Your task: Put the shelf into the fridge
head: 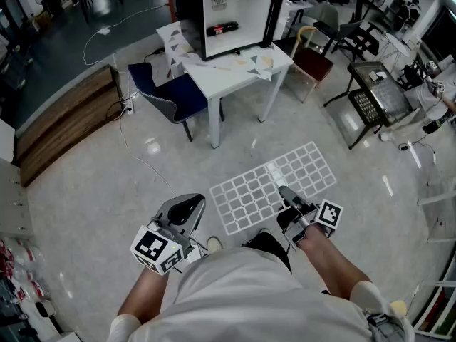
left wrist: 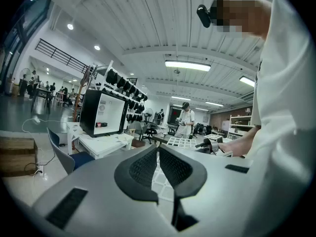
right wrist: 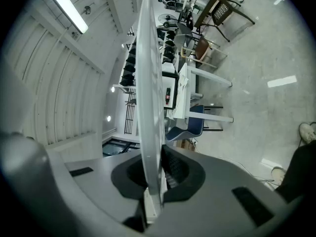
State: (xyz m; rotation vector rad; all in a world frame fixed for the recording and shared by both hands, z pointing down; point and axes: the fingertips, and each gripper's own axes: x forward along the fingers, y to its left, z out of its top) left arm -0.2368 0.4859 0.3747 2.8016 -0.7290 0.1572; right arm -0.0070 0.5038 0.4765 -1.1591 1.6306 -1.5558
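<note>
A white grid shelf hangs flat above the floor, with my right gripper shut on its near edge. In the right gripper view the shelf runs edge-on from between the pads of the right gripper. The black fridge stands open on a white table ahead, its white inside showing. My left gripper is low at the left, apart from the shelf. Its own view shows the left gripper shut with nothing held, and beyond it the fridge and the shelf.
A blue chair sits at the table's left and a red-seated chair at its right. A wooden bench lies along the left, with a cable across the floor. A dark metal-frame seat stands at the right.
</note>
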